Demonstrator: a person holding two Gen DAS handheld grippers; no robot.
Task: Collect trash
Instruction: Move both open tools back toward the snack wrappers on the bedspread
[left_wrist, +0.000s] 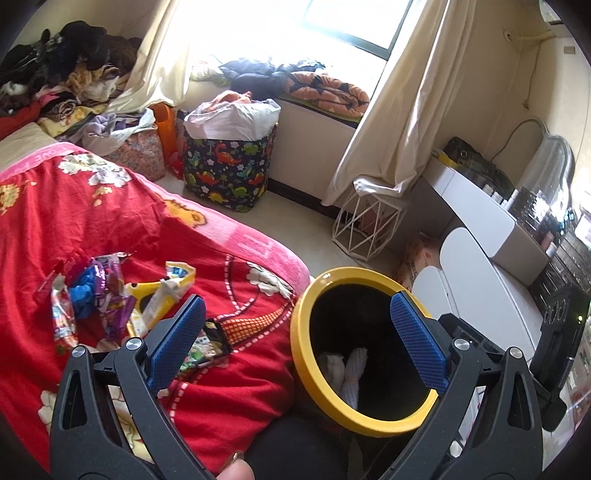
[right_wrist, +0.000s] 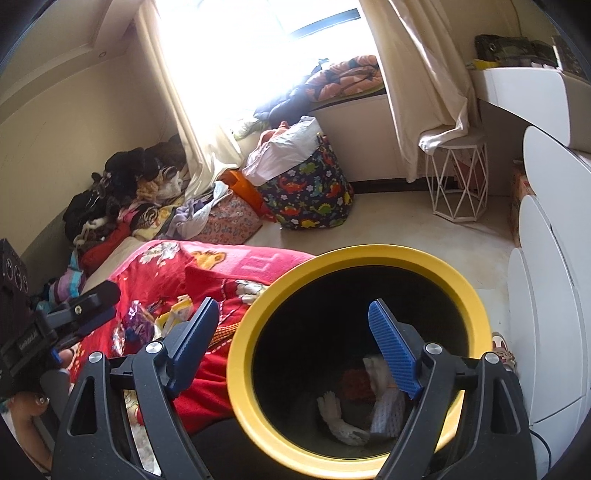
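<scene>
Your right gripper (right_wrist: 291, 343) has its jaws spread wide and holding nothing; the blue pads (right_wrist: 393, 349) stand clear of everything, one over the mouth of the yellow-rimmed bin (right_wrist: 240, 369), the other over the red blanket (right_wrist: 207, 398). Your left gripper (left_wrist: 299, 336) is just as wide open and just as empty, with one pad above the blanket (left_wrist: 92, 229) and the other in front of the bin's rim (left_wrist: 295, 332).

The bin stands right against the edge of the bed, its dark inside open to you. At the bottom lie a white glove (right_wrist: 340, 421), a white knitted piece (right_wrist: 386, 410) and something orange-red (right_wrist: 356, 384) that is too dim to make out.

The trash is on the bed: a loose heap of wrappers (left_wrist: 99, 291), purple, blue and silver, with a yellow and white packet (left_wrist: 162, 299) touching it, and one more printed packet (left_wrist: 207, 345) lying partly behind your left pad. All of it sits on the blanket, beside the bin and not in it.

Farther out, across the floor, a dinosaur-print basket (left_wrist: 229, 173) is stuffed with a white bag and cloth. A white wire stool (left_wrist: 365, 229) stands under the curtain, and clothes (left_wrist: 62, 70) are piled at the far end of the bed.
</scene>
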